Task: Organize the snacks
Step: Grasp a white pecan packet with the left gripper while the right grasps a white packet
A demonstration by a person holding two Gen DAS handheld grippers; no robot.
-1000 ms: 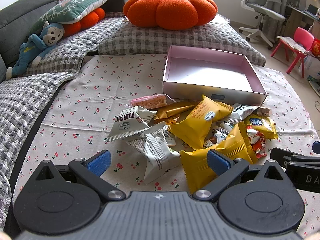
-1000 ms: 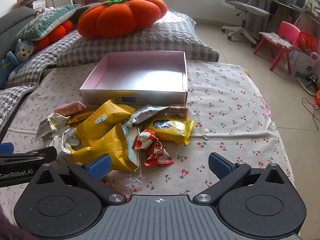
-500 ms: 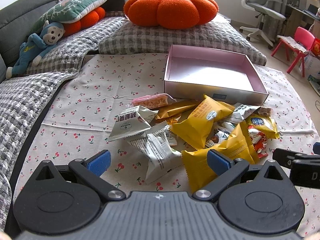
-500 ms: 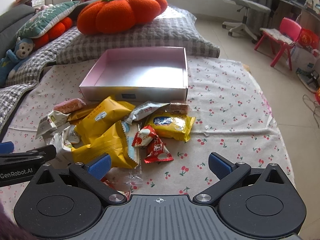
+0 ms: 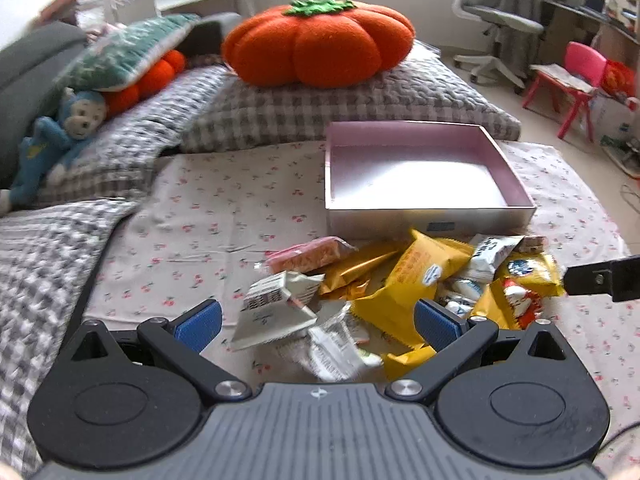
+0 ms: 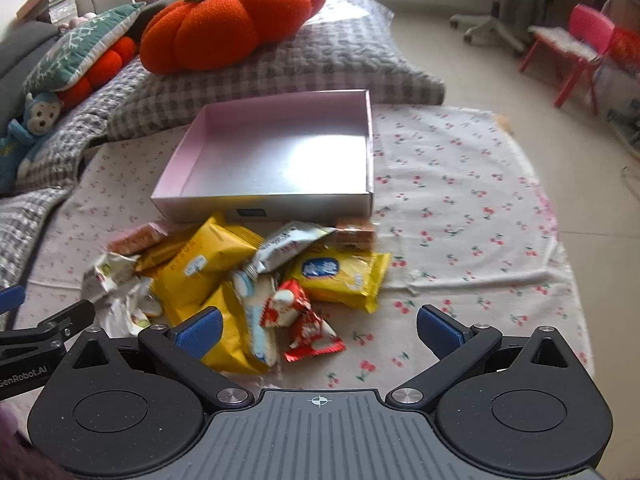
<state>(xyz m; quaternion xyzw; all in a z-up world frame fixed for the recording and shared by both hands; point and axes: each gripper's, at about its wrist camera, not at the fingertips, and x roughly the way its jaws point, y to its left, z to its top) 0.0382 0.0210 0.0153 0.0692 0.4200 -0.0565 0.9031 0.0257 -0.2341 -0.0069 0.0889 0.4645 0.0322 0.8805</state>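
A pile of wrapped snacks lies on a cherry-print cloth (image 5: 208, 216) in front of an empty pink-lined box (image 5: 416, 168) (image 6: 280, 160). Yellow packets (image 5: 416, 280) (image 6: 200, 268), white packets (image 5: 276, 304), a pink bar (image 5: 308, 254) and a red-and-white wrapper (image 6: 300, 320) make up the heap. My left gripper (image 5: 316, 322) stands open just above the white packets at the pile's left. Open as well, my right gripper (image 6: 318, 326) hovers over the red wrapper at the pile's right. Neither holds anything.
Behind the box, an orange pumpkin cushion (image 5: 316, 44) rests on grey checked pillows (image 5: 360, 108). A blue monkey toy (image 5: 60, 128) leans at the left. On the tiled floor to the right stand an office chair (image 5: 492, 24) and a pink child's chair (image 5: 576, 76).
Both grippers have moved forward and lowered toward the snack pile, which now fills more of each view. The right gripper's view has tilted. The snacks and box have not moved.
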